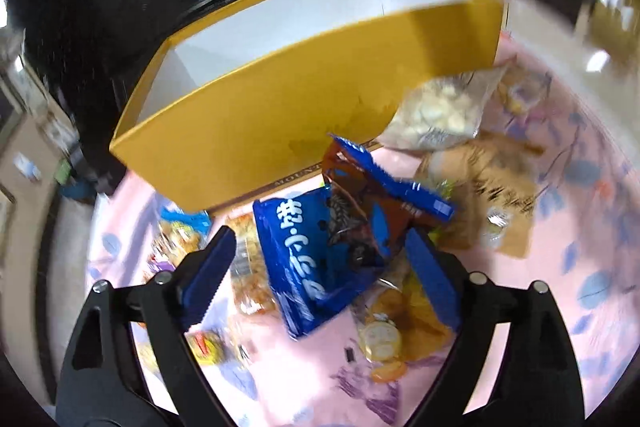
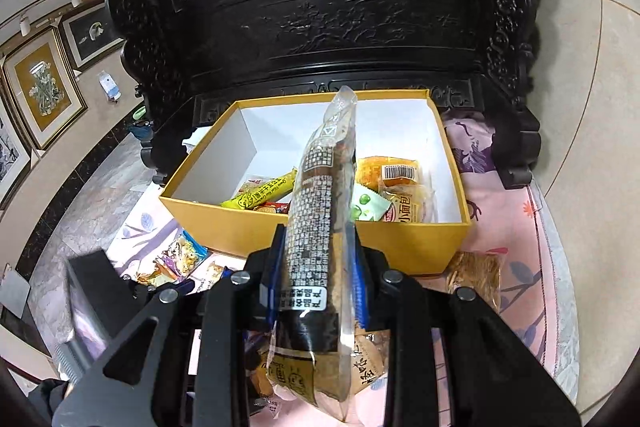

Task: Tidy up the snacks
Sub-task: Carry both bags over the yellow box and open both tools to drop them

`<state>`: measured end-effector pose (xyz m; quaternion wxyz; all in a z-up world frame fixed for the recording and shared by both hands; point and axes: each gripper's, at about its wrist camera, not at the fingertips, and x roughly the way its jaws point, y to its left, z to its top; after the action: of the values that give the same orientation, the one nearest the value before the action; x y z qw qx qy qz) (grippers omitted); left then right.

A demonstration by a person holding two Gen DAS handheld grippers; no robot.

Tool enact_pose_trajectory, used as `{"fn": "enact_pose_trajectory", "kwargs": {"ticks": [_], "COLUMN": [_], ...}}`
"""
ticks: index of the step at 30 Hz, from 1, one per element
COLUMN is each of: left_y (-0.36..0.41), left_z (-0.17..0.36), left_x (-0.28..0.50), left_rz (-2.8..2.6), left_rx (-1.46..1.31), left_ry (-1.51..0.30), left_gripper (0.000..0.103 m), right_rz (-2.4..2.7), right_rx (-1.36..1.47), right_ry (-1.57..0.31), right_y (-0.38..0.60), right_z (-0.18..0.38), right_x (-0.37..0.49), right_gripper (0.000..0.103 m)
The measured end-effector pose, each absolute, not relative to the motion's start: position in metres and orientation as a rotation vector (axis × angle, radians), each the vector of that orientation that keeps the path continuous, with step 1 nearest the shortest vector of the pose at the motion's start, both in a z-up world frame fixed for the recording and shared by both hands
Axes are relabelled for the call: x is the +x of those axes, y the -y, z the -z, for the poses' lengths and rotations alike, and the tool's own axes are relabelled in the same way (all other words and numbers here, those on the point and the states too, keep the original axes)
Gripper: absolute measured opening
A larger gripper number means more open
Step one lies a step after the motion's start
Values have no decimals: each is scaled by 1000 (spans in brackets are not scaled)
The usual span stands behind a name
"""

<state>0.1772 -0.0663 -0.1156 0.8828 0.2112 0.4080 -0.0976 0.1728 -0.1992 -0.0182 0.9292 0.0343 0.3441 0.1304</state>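
While the right gripper [image 2: 320,263] clamped a long clear-wrapped snack packet [image 2: 320,211] upright between its blue pads, the packet's top stood in front of the yellow box [image 2: 320,239], not yet over its rim. Inside that box already lay a yellow stick packet [image 2: 260,193], a green candy wrapper [image 2: 370,207] and a wrapped bread roll [image 2: 404,195]. On the other side, the left gripper [image 1: 320,267] hung with jaws spread wide above a blue snack bag [image 1: 296,267] and a brown-and-blue wrapper [image 1: 360,203] lying on the pink cloth [image 1: 560,227] just in front of the box; neither pad touched them. By my reading, the sorting was midway: one packet was ready to go into the box, another about to be picked. Next, the right hand needed to carry its packet over the near wall and release it, while the left needed to settle around the blue bag and close.
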Motion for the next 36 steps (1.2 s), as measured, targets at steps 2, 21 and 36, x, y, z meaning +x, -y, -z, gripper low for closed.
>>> {"fn": "enact_pose_trajectory", "kwargs": {"ticks": [2,21,36], "left_y": [72,25,2], "left_z": [127,128,19], "left_x": [182,194,207], "left_rz": [179,291,216], "left_rx": [492,164,60], "left_ry": [-837,-864,-705], "left_gripper": [95,70,70], "right_rz": [-267,-252,-258], "right_rx": [72,84,87], "right_ry": [-701,-686,-710], "right_y": [201,207,203], "right_z": [17,13,8], "right_x": [171,157,175], "right_gripper": [29,29,29]}}
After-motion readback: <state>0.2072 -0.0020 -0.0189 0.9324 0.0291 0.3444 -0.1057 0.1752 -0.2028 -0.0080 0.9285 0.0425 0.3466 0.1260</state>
